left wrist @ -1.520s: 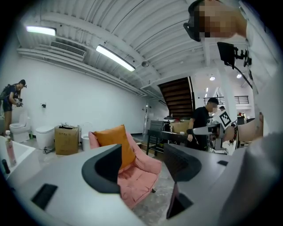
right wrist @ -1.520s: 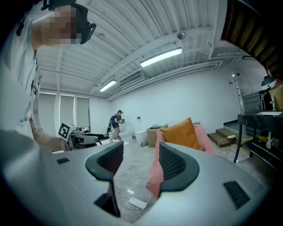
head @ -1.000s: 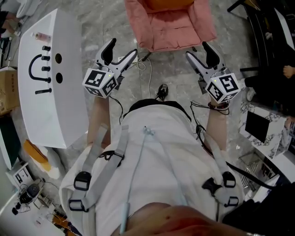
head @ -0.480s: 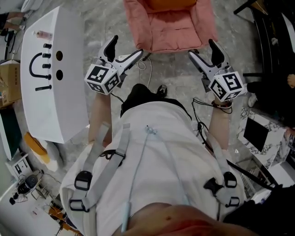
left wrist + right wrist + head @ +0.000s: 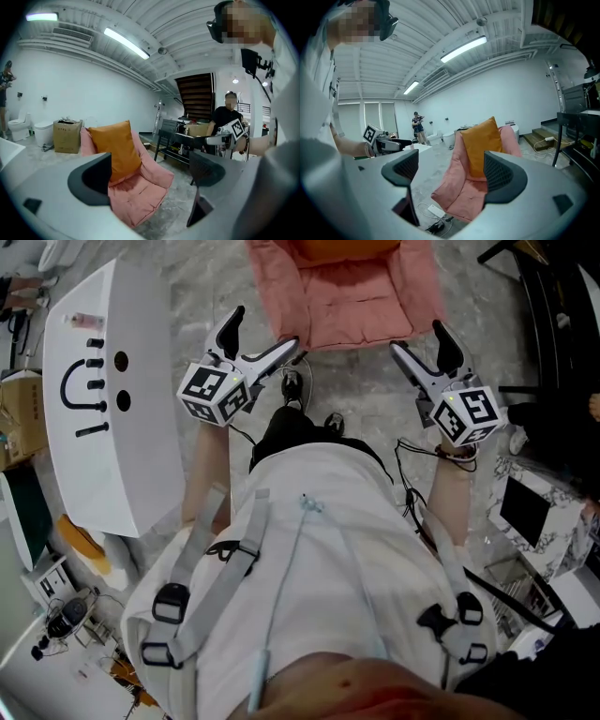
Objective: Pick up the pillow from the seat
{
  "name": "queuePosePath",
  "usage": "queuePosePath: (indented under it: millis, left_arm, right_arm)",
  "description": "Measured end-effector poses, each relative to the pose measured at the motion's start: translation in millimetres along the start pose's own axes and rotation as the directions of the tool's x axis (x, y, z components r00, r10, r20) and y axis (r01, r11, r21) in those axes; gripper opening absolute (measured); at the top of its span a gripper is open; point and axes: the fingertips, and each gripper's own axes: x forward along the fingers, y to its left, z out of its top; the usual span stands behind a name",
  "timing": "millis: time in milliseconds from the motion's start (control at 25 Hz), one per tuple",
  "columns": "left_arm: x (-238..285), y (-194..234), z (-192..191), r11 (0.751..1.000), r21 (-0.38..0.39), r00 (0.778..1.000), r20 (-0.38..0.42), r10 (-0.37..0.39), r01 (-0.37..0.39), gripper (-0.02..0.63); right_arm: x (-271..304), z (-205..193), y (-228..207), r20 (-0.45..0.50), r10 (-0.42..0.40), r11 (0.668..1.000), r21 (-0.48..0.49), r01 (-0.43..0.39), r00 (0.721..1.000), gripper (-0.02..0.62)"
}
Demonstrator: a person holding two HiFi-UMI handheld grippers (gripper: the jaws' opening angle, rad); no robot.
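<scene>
An orange pillow (image 5: 115,147) (image 5: 480,145) stands upright against the back of a pink cushioned seat (image 5: 356,301) (image 5: 136,187) (image 5: 459,192); the head view shows only its lower edge (image 5: 342,247) at the top. My left gripper (image 5: 260,334) (image 5: 150,173) hovers in front of the seat's left front corner. My right gripper (image 5: 420,341) (image 5: 450,171) hovers off its right front corner. Both are still short of the seat. The jaws of both are opening, with nothing between them.
A white curved table (image 5: 112,427) stands close on the left. Dark furniture (image 5: 553,296) lines the right side. A cable and adapter (image 5: 436,211) lie on the floor before the seat. A cardboard box (image 5: 67,136) sits beyond it. Bystanders (image 5: 229,112) (image 5: 416,126) stand farther off.
The person has stepped toward the seat, one shoe now forward between the grippers. Both grippers have come a little closer to the seat and their jaws have spread wider.
</scene>
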Motion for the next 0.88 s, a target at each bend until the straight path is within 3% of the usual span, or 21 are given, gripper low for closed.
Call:
queuePosePath:
  millis: [480,880]
  left_arm:
    - [57,101,25,0.998,-0.022,0.997,-0.03,-0.066,0.066,0.502]
    - [83,190,41,0.989,-0.049,0.989,-0.053,-0.139,0.137,0.506]
  right_arm:
    - [90,25,-37,-0.008,-0.093,0.995,0.023,0.093,0.996,0.414]
    - [167,49,-36,-0.013,-0.164,0.986,0.019,0.164,0.986,0.414]
